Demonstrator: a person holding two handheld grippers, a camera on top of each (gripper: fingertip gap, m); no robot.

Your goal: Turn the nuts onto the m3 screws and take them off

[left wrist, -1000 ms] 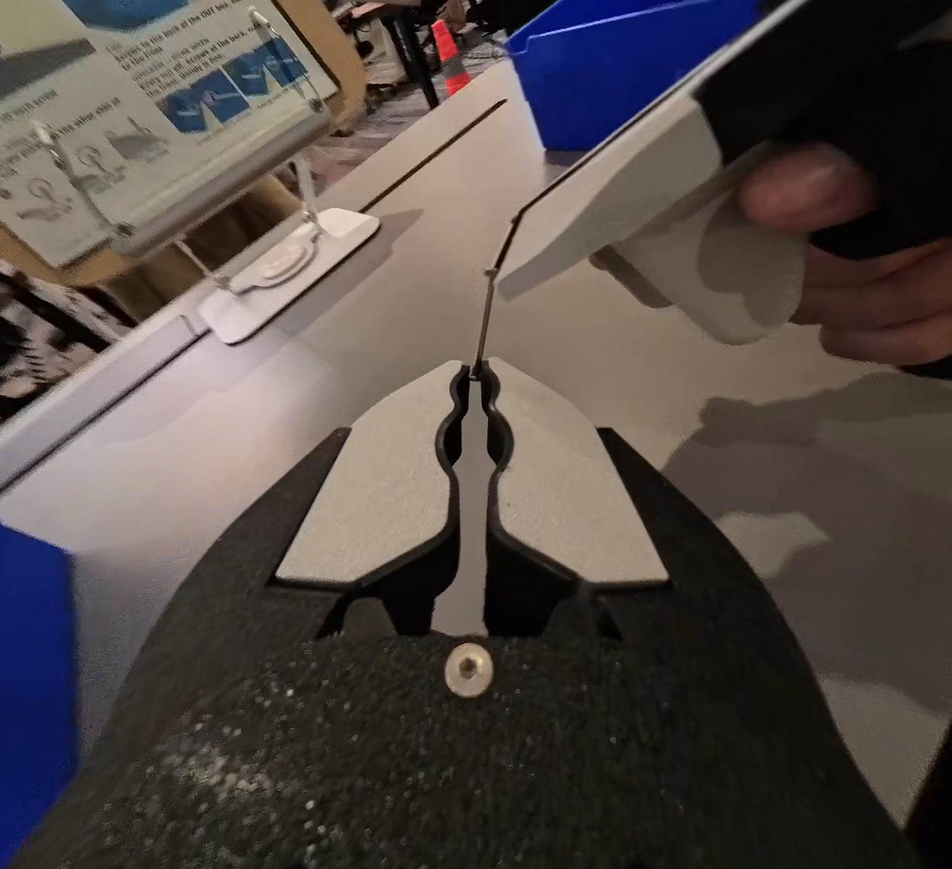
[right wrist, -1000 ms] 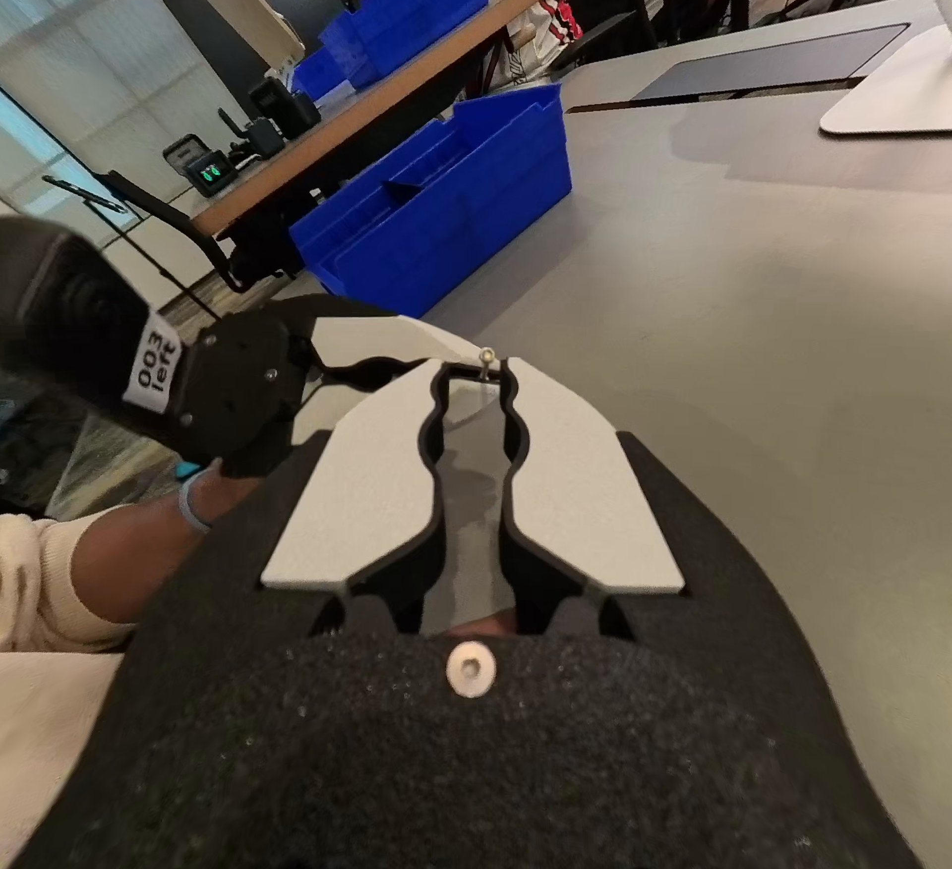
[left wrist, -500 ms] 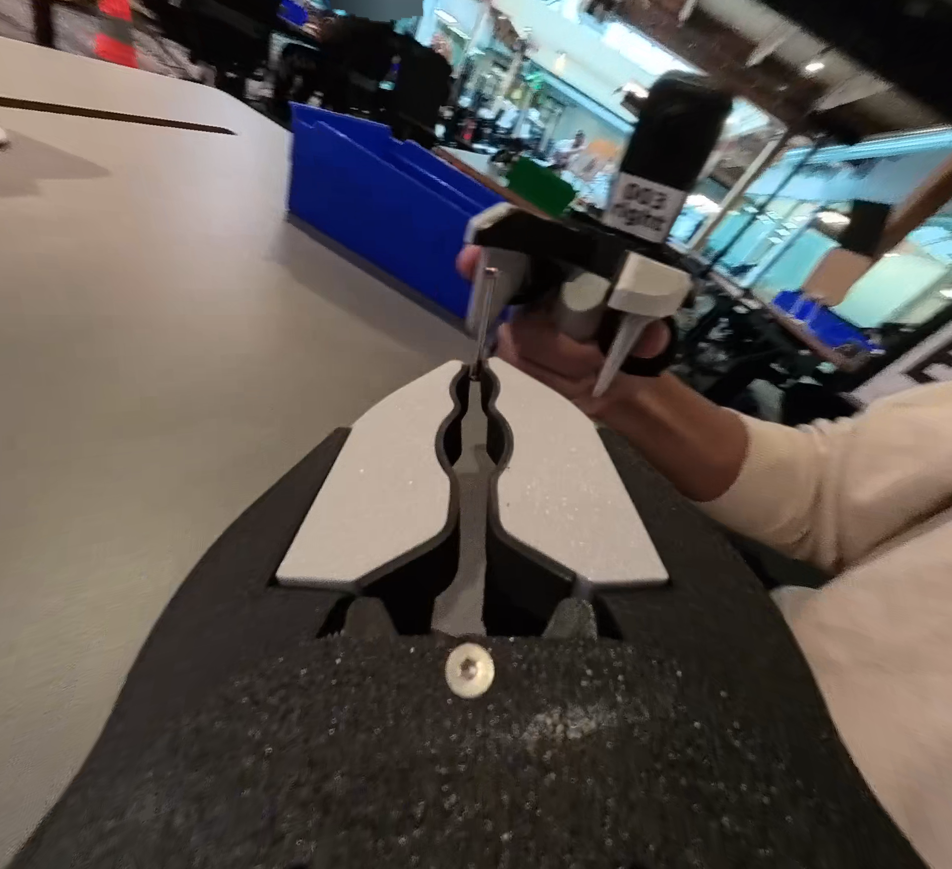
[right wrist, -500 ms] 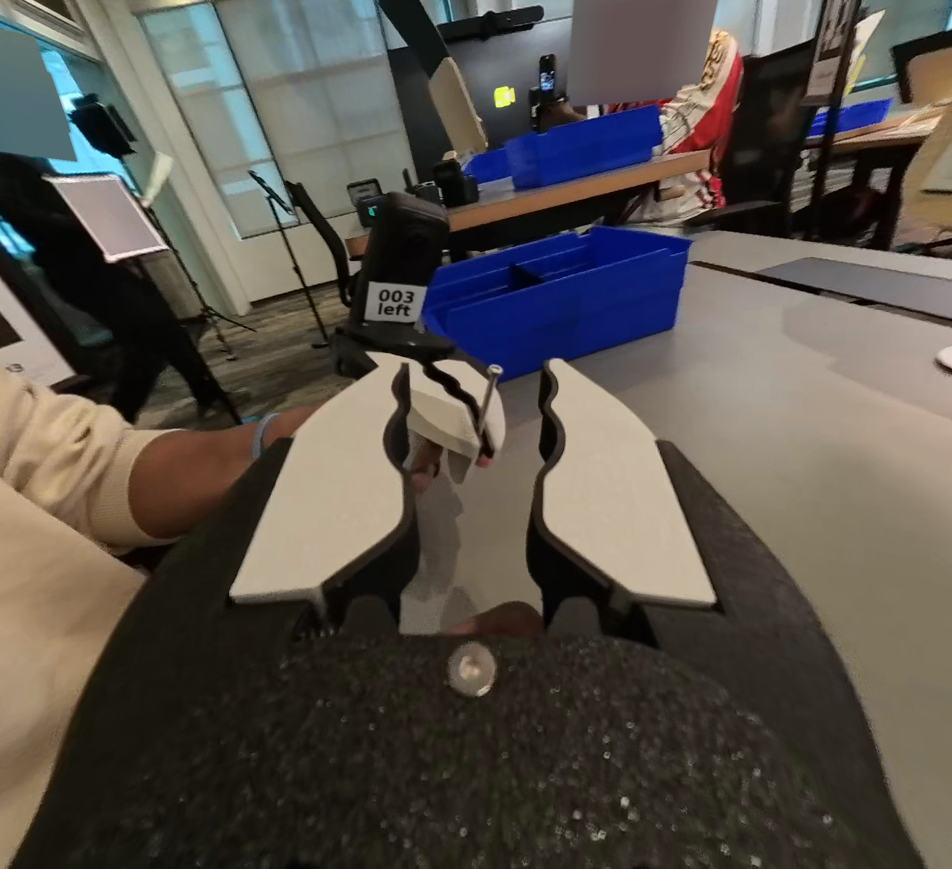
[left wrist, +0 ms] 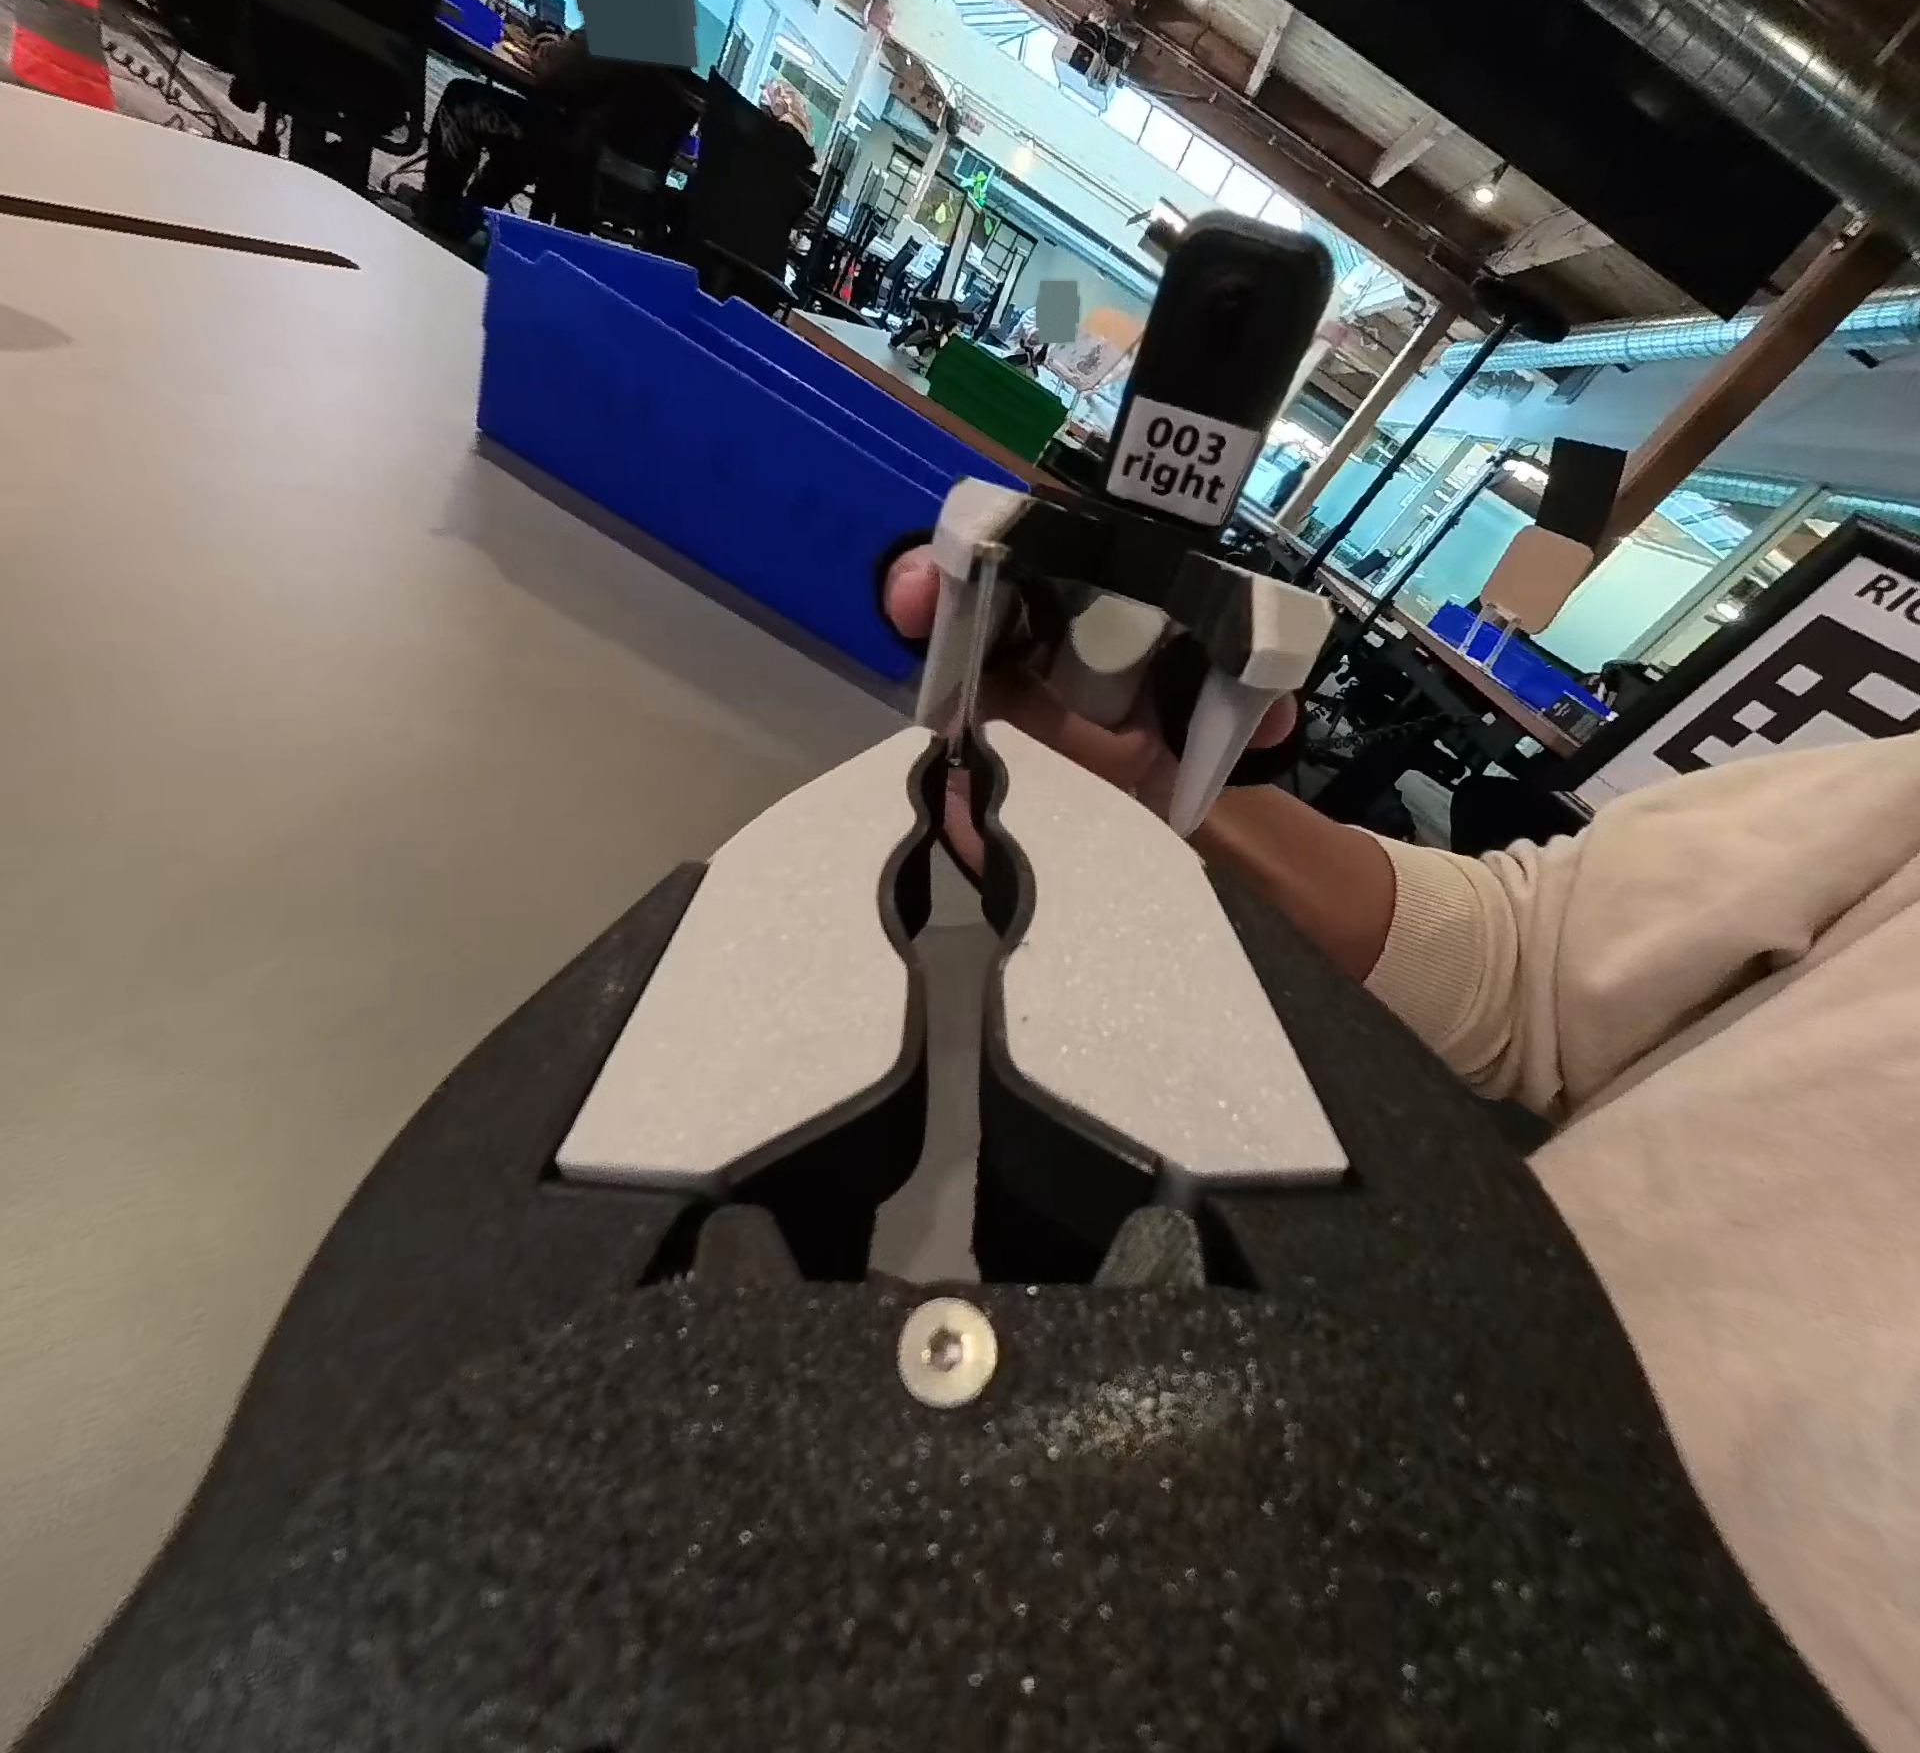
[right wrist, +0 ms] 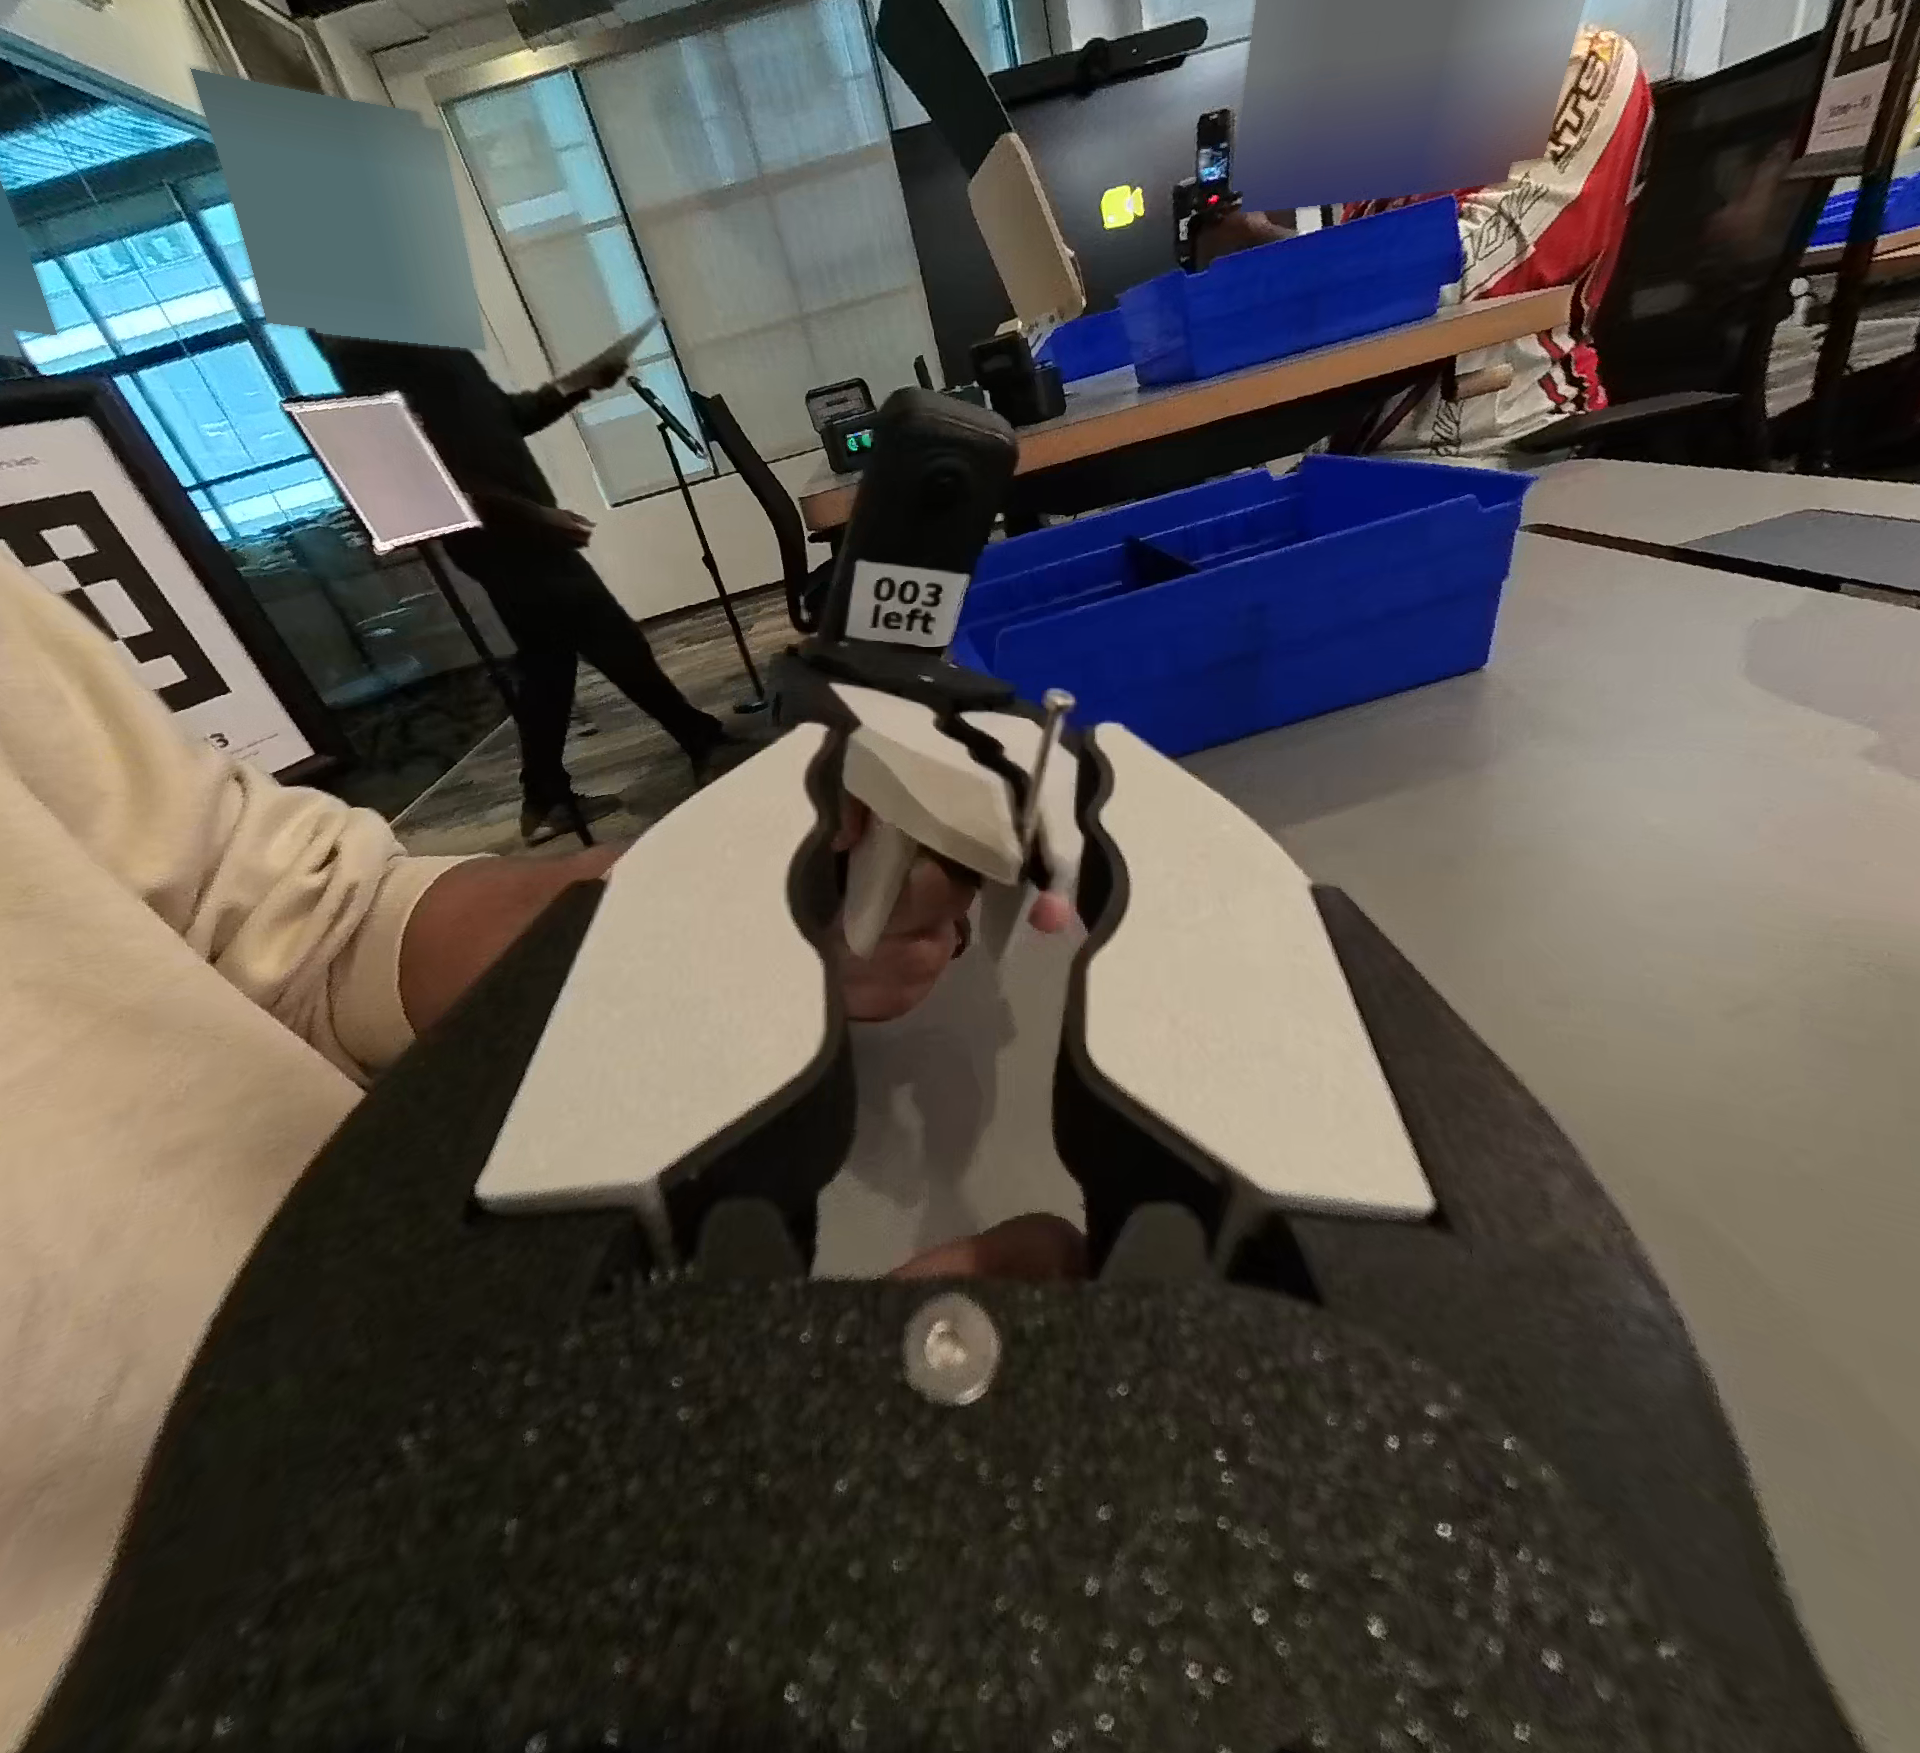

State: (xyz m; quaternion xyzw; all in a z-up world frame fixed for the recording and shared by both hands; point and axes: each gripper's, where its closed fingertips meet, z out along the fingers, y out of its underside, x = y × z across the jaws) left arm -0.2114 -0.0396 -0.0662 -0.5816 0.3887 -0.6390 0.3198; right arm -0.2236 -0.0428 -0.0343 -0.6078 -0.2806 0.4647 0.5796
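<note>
My left gripper (left wrist: 961,753) is shut on the lower end of a long thin m3 screw (left wrist: 977,643), which stands up from its tips. In the right wrist view the screw (right wrist: 1042,778) leans with its head at the top, held by the left gripper (right wrist: 1023,862). My right gripper (right wrist: 956,747) is open, with its jaws on either side of the screw and not touching it. In the left wrist view the right gripper (left wrist: 1060,773) faces me, and one of its fingers (left wrist: 948,633) lies right behind the screw. I cannot make out a nut.
A grey table (left wrist: 260,612) lies below both grippers, also in the right wrist view (right wrist: 1610,820). A blue divided bin (left wrist: 675,415) stands at its far edge, seen too in the right wrist view (right wrist: 1247,602). People, stands and other tables are behind.
A second ago my right gripper was nearly closed around the screw's head; it has opened wide. Both grippers have tilted up from the table, and the left keeps its hold on the screw.
</note>
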